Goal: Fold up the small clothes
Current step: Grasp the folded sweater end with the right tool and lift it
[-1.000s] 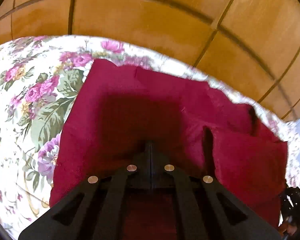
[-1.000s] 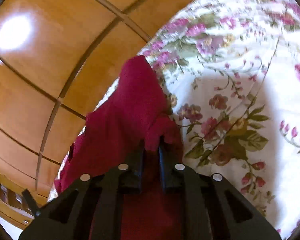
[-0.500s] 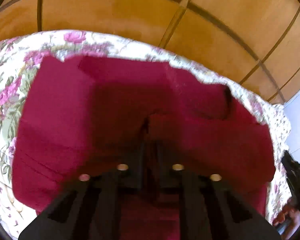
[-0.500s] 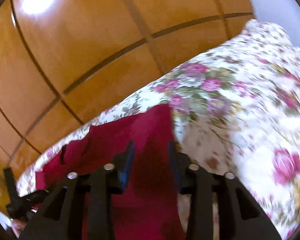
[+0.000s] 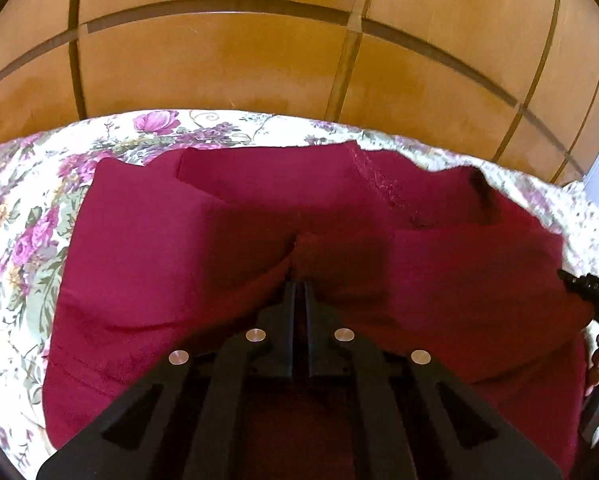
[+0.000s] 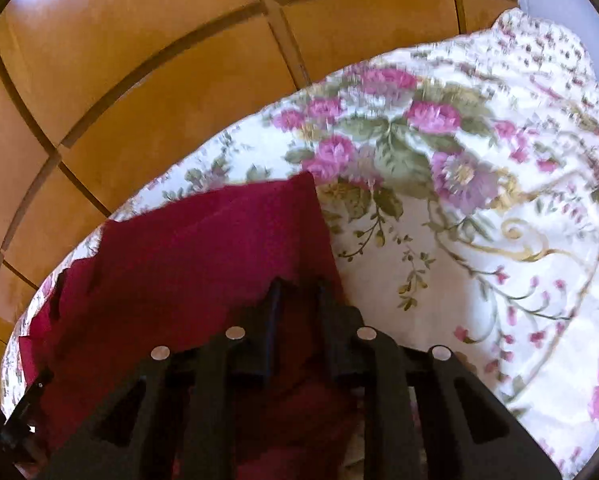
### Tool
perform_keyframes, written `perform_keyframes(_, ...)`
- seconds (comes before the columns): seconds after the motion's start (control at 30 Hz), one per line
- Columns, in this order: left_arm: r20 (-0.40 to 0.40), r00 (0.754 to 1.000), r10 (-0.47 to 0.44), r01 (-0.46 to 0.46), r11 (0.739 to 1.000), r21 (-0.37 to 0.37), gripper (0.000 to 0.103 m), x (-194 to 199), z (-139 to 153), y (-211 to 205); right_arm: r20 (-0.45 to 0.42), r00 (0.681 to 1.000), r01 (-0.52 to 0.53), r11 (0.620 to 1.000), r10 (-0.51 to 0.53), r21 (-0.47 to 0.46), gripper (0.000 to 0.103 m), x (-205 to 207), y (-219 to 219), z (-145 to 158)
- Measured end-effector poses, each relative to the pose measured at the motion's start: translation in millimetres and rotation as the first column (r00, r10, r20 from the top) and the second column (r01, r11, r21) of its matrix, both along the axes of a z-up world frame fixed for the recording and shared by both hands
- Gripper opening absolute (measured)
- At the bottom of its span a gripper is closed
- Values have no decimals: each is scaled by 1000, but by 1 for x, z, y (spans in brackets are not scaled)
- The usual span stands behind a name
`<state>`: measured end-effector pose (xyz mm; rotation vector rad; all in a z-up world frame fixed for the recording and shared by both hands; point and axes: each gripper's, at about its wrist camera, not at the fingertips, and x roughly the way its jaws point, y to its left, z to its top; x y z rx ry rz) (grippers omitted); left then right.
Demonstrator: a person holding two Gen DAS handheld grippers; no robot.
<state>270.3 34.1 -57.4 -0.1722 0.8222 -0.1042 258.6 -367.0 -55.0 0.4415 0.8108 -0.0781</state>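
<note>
Left gripper (image 5: 298, 286): jaws lying together, pinching a raised ridge of the dark red garment (image 5: 147, 248) right at the tips, apparently keeping the near layer lifted for carrying over as a fold. Right gripper (image 6: 297, 288): jaws standing apart, nothing between them, hovering over the garment's (image 6: 203, 248) right-hand edge; seemingly placed there for taking or steadying that side, though contact with the cloth impossible to confirm

Garment spreading ahead of and to both sides of the left tips, lying on the floral bedspread (image 5: 27, 208); a flap already folded across just beyond the pinch, its far hem reaching nearly to the bedspread's far edge. Beyond the bedspread, tan tiled floor (image 5: 259, 60) filling the far field

Hidden or unclear:
- Near hem of the garment sitting under both gripper bodies, out of sight
- Depth of the left bite and number of layers caught not determinable
- Garment type not identifiable; a dark slit near the far right corner remaining unexplained
- Right-wrist view smeared by motion, bedspread pattern blurring
- Right gripper entering the left view only as a cut-off black part at the right margin
</note>
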Motion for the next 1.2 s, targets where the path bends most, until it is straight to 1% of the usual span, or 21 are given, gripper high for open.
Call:
perform_keyframes(0.03,3,1000,9,-9,1000,-9,18,-6,3,4,27,1000,2,1000,-2,-8,37,-9,2,10)
perform_keyframes(0.1,19,998,54,-53,999,-9,66,-21,13,11,94,995,-13,1000,13,2,40,-37,8,25)
perform_keyframes(0.13,39,997,67,-67,998,-19,69,-29,15,11,94,995,-27,1000,27,-6,39,-43,11,28)
perform_keyframes(0.17,65,995,77,-76,997,-13,70,-38,18,11,79,996,-43,998,47,-42,39,-50,17,29)
perform_keyframes(0.2,63,995,76,-77,997,21,70,-39,16,8,61,996,-53,996,58,-77,36,-53,22,28)
perform_keyframes(0.23,32,997,76,-78,993,87,70,-36,8,2,7,998,-65,985,67,-159,31,-54,27,21)
perform_keyframes(0.27,-14,997,75,-73,992,104,72,-30,0,1,-38,998,-65,979,58,-193,32,-53,25,11)
perform_keyframes(0.3,-32,997,73,-69,992,102,74,-26,-3,0,-49,997,-61,984,53,-167,34,-52,20,3)
perform_keyframes(0.33,-30,997,73,-70,991,114,74,-25,-2,-1,-45,998,-40,994,36,-97,39,-52,10,-3)
perform_keyframes(0.4,-29,998,61,-57,990,132,74,-26,1,-3,-22,1000,-14,1000,14,14,41,-55,-1,-3)
perform_keyframes(0.43,-32,999,40,-36,991,128,74,-30,5,-2,-4,1000,-7,999,7,50,46,-61,-4,-1)
perform_keyframes(0.47,-34,999,22,-18,994,111,77,-38,10,2,17,1000,3,996,-4,88,49,-70,-6,4)
perform_keyframes(0.5,-30,999,15,-12,995,95,83,-45,13,6,53,999,2,992,-9,125,56,-86,-8,9)
perform_keyframes(0.53,-13,1000,12,-11,998,66,86,-60,18,15,70,998,-4,991,-6,134,59,-97,-8,13)
perform_keyframes(0.63,24,999,24,-23,999,-37,92,-106,25,36,65,998,-36,990,27,134,59,-142,-8,16)
perform_keyframes(0.73,-21,1000,20,-24,986,-164,92,-143,19,58,63,996,-76,972,63,221,58,-188,-16,10)
perform_keyframes(0.83,-76,997,28,-44,972,-229,92,-176,8,78,59,994,-105,957,92,272,56,-230,-24,6)
perform_keyframes(0.9,-75,997,25,-42,968,-247,92,-198,4,89,62,992,-125,945,112,302,55,-253,-29,3)
perform_keyframes(1.1,-61,997,-47,35,981,-190,92,-252,1,93,40,989,-148,926,143,348,53,-299,-33,-14)
perform_keyframes(1.13,-62,996,-62,49,980,-192,91,-260,1,92,37,989,-149,922,145,357,52,-303,-33,-17)
perform_keyframes(1.2,-67,994,-87,72,977,-200,81,-276,-1,91,35,987,-159,909,158,385,52,-309,-31,-22)
